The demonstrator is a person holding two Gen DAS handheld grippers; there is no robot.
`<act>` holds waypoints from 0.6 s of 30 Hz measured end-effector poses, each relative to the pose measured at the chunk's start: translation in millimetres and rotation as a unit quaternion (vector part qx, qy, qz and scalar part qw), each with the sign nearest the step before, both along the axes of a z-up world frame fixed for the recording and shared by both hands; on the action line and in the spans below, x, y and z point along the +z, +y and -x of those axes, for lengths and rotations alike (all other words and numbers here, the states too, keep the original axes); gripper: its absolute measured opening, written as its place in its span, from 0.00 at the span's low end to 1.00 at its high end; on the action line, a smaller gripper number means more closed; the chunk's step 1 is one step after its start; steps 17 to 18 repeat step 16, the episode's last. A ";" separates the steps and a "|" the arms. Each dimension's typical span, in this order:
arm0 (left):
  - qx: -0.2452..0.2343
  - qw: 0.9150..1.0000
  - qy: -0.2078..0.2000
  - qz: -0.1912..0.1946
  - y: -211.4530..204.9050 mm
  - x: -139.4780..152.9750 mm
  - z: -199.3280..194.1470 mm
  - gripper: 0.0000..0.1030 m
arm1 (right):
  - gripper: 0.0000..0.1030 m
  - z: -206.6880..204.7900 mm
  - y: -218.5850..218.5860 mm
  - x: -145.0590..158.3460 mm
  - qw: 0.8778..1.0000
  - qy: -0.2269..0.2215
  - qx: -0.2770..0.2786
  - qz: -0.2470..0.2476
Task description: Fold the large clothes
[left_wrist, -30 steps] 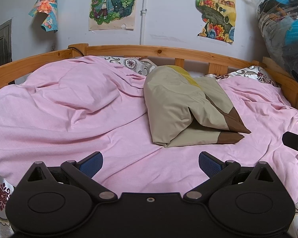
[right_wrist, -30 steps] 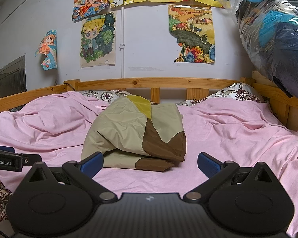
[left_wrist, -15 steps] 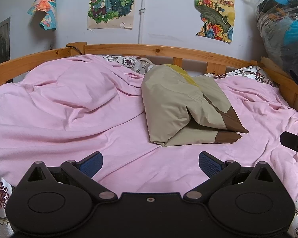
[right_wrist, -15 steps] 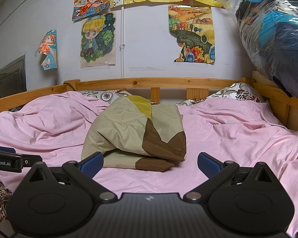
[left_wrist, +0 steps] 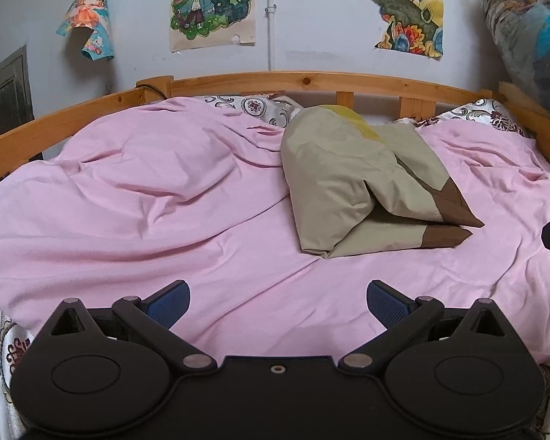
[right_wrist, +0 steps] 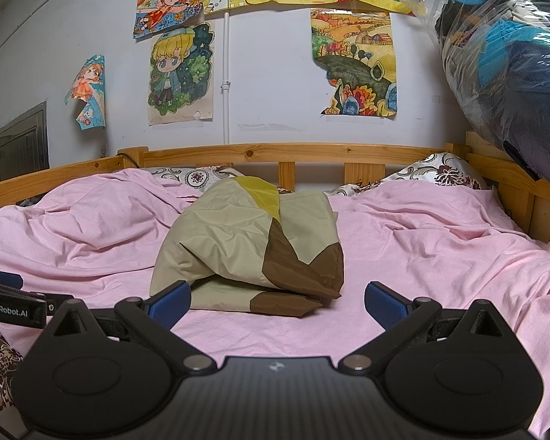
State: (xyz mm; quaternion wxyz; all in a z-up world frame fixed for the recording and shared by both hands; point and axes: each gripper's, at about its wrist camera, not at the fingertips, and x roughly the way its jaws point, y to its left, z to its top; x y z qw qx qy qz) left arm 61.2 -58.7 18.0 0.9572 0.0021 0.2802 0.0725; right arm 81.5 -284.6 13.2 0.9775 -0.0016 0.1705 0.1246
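A folded khaki garment (left_wrist: 352, 179) with brown and yellow panels lies in a bundle on the pink sheet (left_wrist: 146, 198), toward the bed's far middle. In the right wrist view the same garment (right_wrist: 245, 245) sits just beyond the fingers. My left gripper (left_wrist: 278, 299) hovers open over the near part of the sheet, nothing between its blue pads. My right gripper (right_wrist: 277, 299) is open too, empty, with the garment's near edge ahead of its left pad. The left gripper's side (right_wrist: 11, 300) shows at the left edge of the right wrist view.
A wooden bed rail (left_wrist: 293, 80) curves around the far side and right side (right_wrist: 513, 183). Patterned pillows (right_wrist: 432, 172) lie by the rail. A plastic bag of dark clothes (right_wrist: 506, 58) hangs at the upper right. Posters cover the wall.
The left wrist view has shifted slightly, with the garment a little further left and higher in frame. The right gripper has not moved. Both stay open.
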 end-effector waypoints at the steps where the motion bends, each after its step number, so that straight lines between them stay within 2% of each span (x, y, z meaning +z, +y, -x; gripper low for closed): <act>1: -0.001 1.000 0.001 -0.001 2.3 0.2 -1.3 0.99 | 1.00 0.3 0.0 0.4 1.000 0.000 0.000 0.000; 18: 0.003 1.000 0.004 -0.004 4.9 0.7 -3.7 0.99 | 1.00 0.4 0.4 0.3 1.000 0.000 0.000 0.000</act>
